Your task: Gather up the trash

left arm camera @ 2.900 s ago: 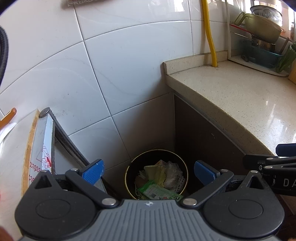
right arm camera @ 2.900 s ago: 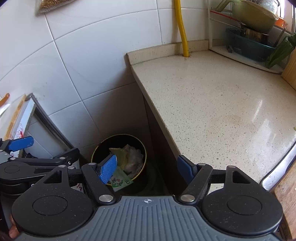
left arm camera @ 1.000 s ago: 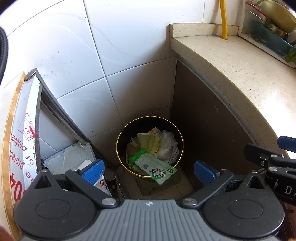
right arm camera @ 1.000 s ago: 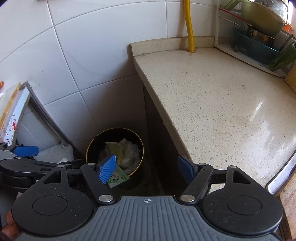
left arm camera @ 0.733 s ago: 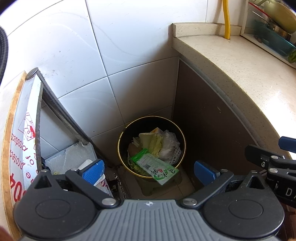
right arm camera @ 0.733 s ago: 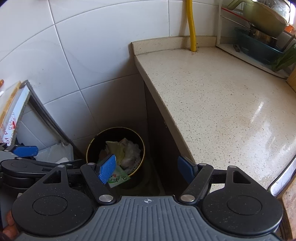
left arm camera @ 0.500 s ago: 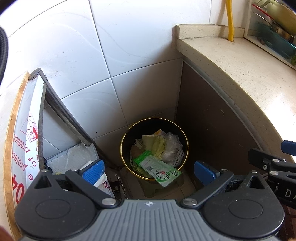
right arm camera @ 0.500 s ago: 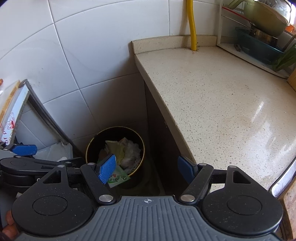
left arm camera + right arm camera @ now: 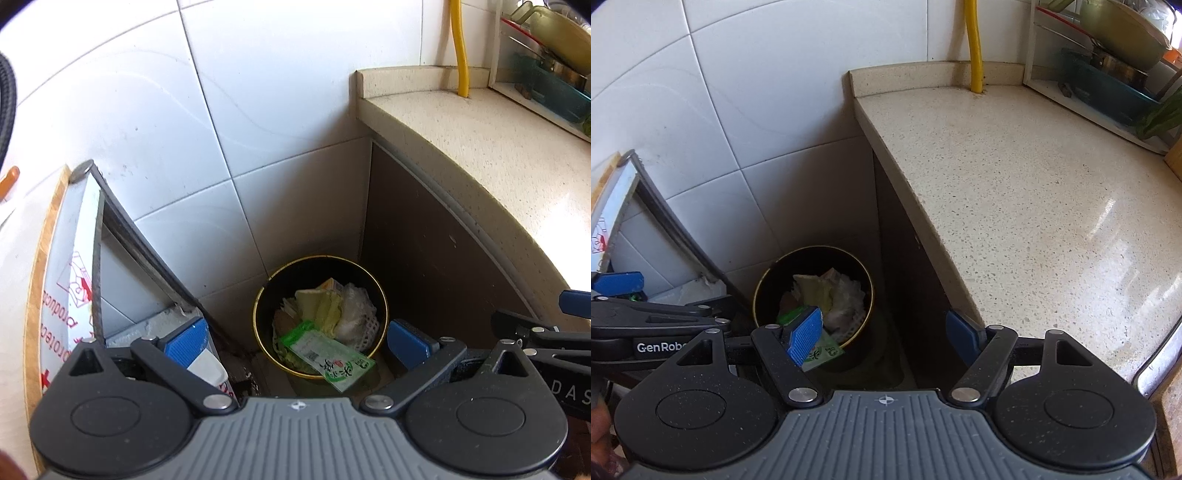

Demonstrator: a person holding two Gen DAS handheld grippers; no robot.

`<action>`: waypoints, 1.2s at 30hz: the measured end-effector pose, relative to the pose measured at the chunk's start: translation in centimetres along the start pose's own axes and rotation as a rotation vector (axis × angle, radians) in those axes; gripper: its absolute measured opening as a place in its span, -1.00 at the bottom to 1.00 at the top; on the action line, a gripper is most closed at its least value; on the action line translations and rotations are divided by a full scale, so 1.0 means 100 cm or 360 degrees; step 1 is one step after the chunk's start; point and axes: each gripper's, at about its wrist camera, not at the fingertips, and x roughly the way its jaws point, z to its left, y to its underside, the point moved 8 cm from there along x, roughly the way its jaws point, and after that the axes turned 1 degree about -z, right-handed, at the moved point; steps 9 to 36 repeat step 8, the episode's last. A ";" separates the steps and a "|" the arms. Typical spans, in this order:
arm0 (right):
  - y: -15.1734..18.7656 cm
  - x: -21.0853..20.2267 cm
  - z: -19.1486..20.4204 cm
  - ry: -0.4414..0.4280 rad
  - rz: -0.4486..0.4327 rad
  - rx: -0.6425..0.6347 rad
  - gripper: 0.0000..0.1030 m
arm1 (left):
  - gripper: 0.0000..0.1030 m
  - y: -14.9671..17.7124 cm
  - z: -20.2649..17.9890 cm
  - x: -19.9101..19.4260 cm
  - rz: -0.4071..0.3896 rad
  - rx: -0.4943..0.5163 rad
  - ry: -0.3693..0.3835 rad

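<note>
— White wall tiles (image 9: 258,110) are seen behind a corner where a speckled stone counter (image 9: 1034,206) ends; what is found below it?

— On the floor, in the gap between the tiled wall and the dark side panel (image 9: 424,251) of the counter, a round black trash bin (image 9: 320,317) with a gold rim is seen. It is filled with crumpled pale yellow and white wrappings, and a green and white snack packet (image 9: 327,356) is draped over its near rim, one end hanging outside.

— How are the jaws set?

— The left gripper (image 9: 295,341) is held above the bin with its blue pads spread wide, nothing being gripped between them. The right gripper (image 9: 884,334) is likewise held wide apart and empty, its left pad seen in front of the packet without any contact that can be confirmed. Each gripper is visible at the edge of the other's view.

— What else is noted?

— A framed white panel (image 9: 74,258) with red printing is leaned against the wall to the left of the bin. A yellow pipe (image 9: 975,44) is run down the wall to the back of the counter, and a rack (image 9: 1108,74) carrying a green pot and a teal container is placed at the far right end. The counter surface itself is lit by a bright reflection.
</note>
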 end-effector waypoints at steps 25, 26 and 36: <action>-0.001 0.001 0.000 0.0003 -0.0001 0.0001 0.55 | 0.99 -0.005 0.002 -0.001 -0.0038 0.0024 -0.0018; -0.001 0.001 0.000 0.0003 -0.0001 0.0001 0.55 | 0.99 -0.005 0.002 -0.001 -0.0038 0.0024 -0.0018; -0.001 0.001 0.000 0.0003 -0.0001 0.0001 0.55 | 0.99 -0.005 0.002 -0.001 -0.0038 0.0024 -0.0018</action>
